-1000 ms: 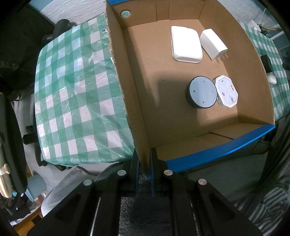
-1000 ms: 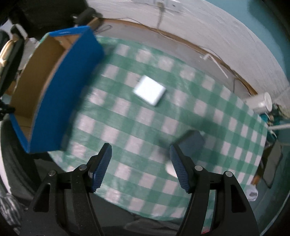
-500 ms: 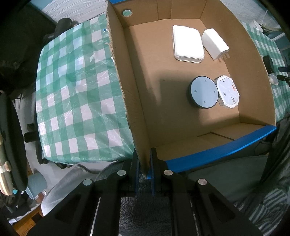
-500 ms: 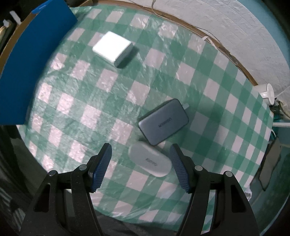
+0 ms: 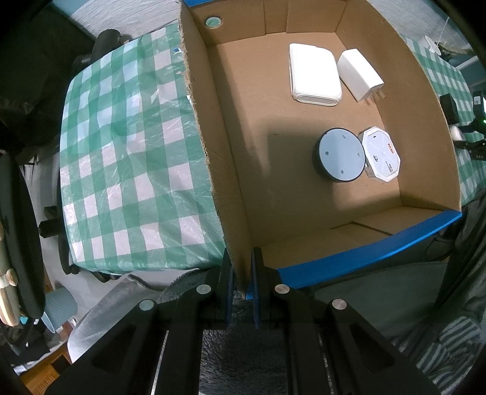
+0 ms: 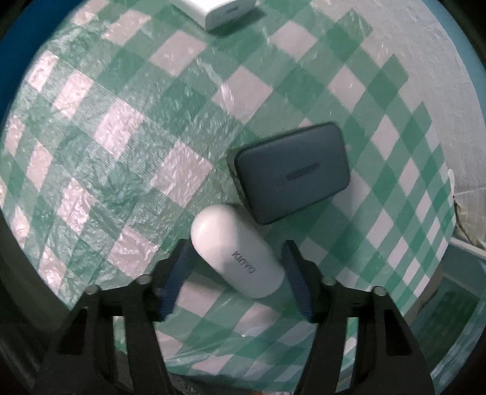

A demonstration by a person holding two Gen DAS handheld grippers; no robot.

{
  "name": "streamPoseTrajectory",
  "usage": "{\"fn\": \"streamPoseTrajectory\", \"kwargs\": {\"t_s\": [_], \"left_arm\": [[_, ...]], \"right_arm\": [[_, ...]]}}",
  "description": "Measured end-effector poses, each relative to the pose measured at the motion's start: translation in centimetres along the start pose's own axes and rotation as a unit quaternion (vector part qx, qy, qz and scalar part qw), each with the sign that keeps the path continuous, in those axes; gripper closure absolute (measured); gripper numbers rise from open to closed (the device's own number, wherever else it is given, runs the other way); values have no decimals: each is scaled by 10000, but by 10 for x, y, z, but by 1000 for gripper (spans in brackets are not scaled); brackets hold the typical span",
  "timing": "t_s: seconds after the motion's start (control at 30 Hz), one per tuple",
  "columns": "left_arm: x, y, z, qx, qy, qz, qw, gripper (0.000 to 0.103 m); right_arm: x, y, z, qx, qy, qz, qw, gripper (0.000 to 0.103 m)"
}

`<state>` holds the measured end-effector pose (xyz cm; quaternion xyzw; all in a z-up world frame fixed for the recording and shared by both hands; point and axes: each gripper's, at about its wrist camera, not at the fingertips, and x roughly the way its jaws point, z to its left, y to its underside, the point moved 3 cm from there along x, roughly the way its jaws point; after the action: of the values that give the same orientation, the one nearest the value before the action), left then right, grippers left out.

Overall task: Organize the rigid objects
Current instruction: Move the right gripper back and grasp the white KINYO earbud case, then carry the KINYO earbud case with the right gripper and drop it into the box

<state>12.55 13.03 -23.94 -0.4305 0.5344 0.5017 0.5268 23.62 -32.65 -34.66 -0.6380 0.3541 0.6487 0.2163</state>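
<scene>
My left gripper (image 5: pixel 241 273) is shut on the near corner wall of the cardboard box (image 5: pixel 218 152) with blue outer sides. Inside the box lie a flat white device (image 5: pixel 314 74), a white plug adapter (image 5: pixel 360 74), a dark round disc (image 5: pixel 341 158) and a white octagonal case (image 5: pixel 381 158). In the right wrist view a white oval case (image 6: pixel 237 255) lies on the checked tablecloth (image 6: pixel 121 136). My right gripper (image 6: pixel 235 247) straddles it, its jaws closing with the pads just off the case's sides. A dark grey charger (image 6: pixel 291 176) touches the case's far end.
A white block (image 6: pixel 229 10) lies farther off on the cloth at the top edge. The box's blue side (image 6: pixel 6 18) shows at the far left. The table's edge runs close beneath the right gripper. Dark chairs (image 5: pixel 18 76) stand left of the table.
My right gripper dropped down toward the cloth and over the white oval case, and its jaws narrowed around it. The left gripper and the box stayed put.
</scene>
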Motion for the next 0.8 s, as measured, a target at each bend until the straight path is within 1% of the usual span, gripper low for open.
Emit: {"fn": "streamPoseTrajectory", "kwargs": {"t_s": [0.03, 0.13, 0.17, 0.27, 0.43, 0.7, 0.73, 0.8], "left_arm": [[0, 0, 0, 0, 0, -2, 10000, 94], [0, 0, 0, 2, 1, -1, 10000, 94], [0, 0, 0, 1, 3, -1, 10000, 94], [0, 0, 0, 4, -2, -1, 10000, 94], [0, 0, 0, 1, -2, 0, 10000, 94], [1, 0, 0, 9, -1, 1, 10000, 94], [0, 0, -1, 8, -5, 2, 10000, 94], [1, 0, -1, 10, -7, -3, 10000, 94]], "right_arm": [[2, -1, -3, 140, -121, 49, 9998, 60], [1, -1, -4, 333, -294, 93, 9990, 65], [1, -1, -4, 416, -362, 97, 9984, 65], [-1, -2, -5, 803, -814, 114, 9934, 66], [-5, -13, -15, 1173, -1120, -67, 9867, 66], [1, -19, -32, 1574, -1139, -126, 9809, 66], [5, -28, -42, 1622, -1135, -159, 9801, 66], [6, -26, -44, 1753, -1145, -199, 9776, 66]]}}
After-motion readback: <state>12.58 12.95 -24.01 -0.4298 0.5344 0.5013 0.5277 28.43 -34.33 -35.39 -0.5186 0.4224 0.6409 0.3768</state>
